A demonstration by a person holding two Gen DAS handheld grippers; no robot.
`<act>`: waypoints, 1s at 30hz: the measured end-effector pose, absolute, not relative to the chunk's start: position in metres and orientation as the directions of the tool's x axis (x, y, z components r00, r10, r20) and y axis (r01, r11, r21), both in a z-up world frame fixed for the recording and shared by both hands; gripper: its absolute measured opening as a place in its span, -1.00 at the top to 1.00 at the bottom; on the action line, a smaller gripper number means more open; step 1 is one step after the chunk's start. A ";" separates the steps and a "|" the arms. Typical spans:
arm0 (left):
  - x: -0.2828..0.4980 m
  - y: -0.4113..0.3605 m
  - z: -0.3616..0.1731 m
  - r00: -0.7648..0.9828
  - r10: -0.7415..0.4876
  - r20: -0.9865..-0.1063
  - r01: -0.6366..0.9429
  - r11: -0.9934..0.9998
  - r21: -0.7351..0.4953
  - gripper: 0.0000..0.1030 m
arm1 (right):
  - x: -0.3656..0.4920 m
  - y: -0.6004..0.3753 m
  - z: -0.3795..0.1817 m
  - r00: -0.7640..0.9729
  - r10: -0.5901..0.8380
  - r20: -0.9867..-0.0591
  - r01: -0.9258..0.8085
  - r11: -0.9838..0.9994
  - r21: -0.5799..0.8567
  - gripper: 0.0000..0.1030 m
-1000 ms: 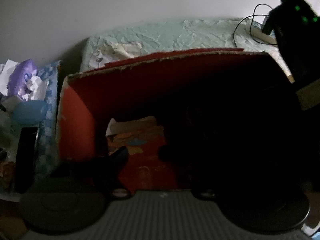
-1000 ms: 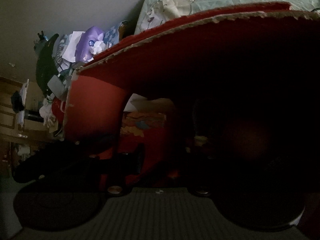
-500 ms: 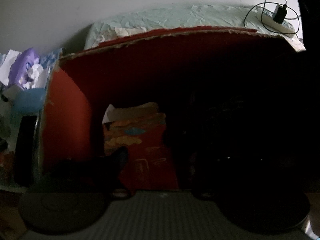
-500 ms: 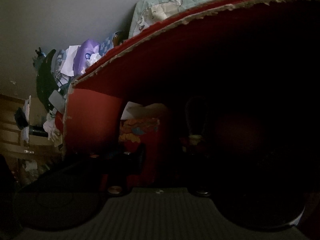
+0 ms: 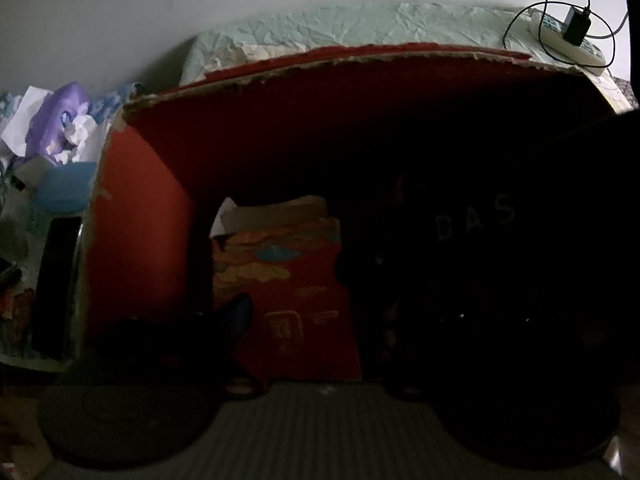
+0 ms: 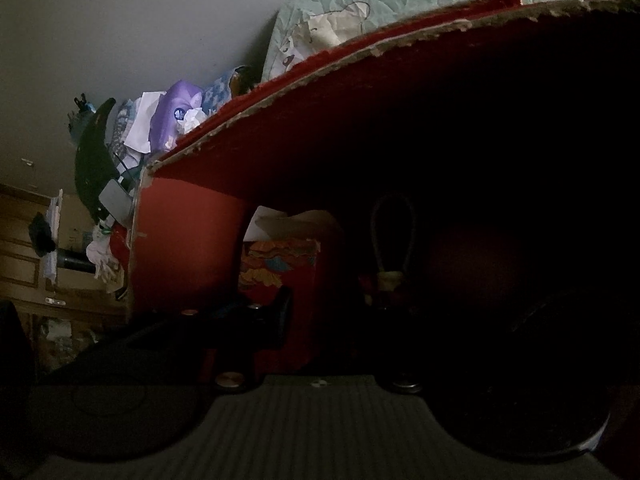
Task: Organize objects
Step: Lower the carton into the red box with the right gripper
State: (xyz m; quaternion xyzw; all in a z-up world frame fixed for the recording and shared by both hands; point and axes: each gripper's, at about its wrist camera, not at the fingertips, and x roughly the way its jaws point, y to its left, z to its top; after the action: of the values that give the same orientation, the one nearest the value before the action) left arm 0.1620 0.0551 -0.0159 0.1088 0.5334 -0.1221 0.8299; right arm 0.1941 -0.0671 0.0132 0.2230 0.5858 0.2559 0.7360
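Both cams look into a red box (image 5: 140,216) with a torn cardboard rim; the right half of the interior is almost black in both views.

Inside, left of centre: a red carton (image 5: 288,280) with orange and blue print, standing upright against the back, with pale paper (image 5: 272,210) sticking out of its top. Same carton (image 6: 280,268) in the right view, and just right of it a small item with a grey cord loop (image 6: 392,232) standing up from a pale cap. What it is, I cannot tell. Faint letters "DAS" (image 5: 476,220) show on something dark in the right part of the box; its shape is lost in shadow.

Left gripper (image 5: 320,320): only the left finger (image 5: 236,312) is visible, tip in front of the carton's lower left corner. The right finger is lost in the dark, so I cannot tell whether the claw is open, closed or holding anything.

Right gripper (image 6: 340,312): the left finger (image 6: 280,312) sits in front of the carton's base, the other side is black. Same verdict, state can't be read.

Around the box: a crumpled pale green sheet (image 5: 380,28) behind it, and a power strip (image 5: 568,40) with a black plug and looped cable on the sheet at far right. Left of the box is clutter: a purple pack (image 5: 56,120), white tissues, a blue bowl (image 5: 64,188) and a dark flat slab (image 5: 56,280) standing just beside the box wall. The right view also shows wood furniture (image 6: 24,240) well off to the left.
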 end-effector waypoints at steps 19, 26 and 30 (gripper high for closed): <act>0.160 0.050 -0.016 0.427 -0.062 -0.902 0.324 0.942 0.089 -0.60 | 0.193 -0.068 0.018 0.227 0.633 -0.740 -0.147 0.774 0.616 0.40; 0.158 0.048 -0.017 0.441 -0.044 -0.896 0.318 0.942 0.110 -0.59 | 0.187 -0.068 0.025 0.270 0.638 -0.721 -0.187 0.769 0.611 0.31; 0.159 0.049 -0.017 0.445 -0.045 -0.894 0.320 0.941 0.112 -0.59 | 0.184 -0.067 0.028 0.297 0.636 -0.712 -0.206 0.771 0.602 0.31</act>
State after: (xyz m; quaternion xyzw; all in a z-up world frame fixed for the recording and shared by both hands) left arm 0.1585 0.0491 -0.0171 0.1333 0.5153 -0.1088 0.8396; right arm 0.1842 -0.0672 0.0280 0.2034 0.5278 0.2703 0.7791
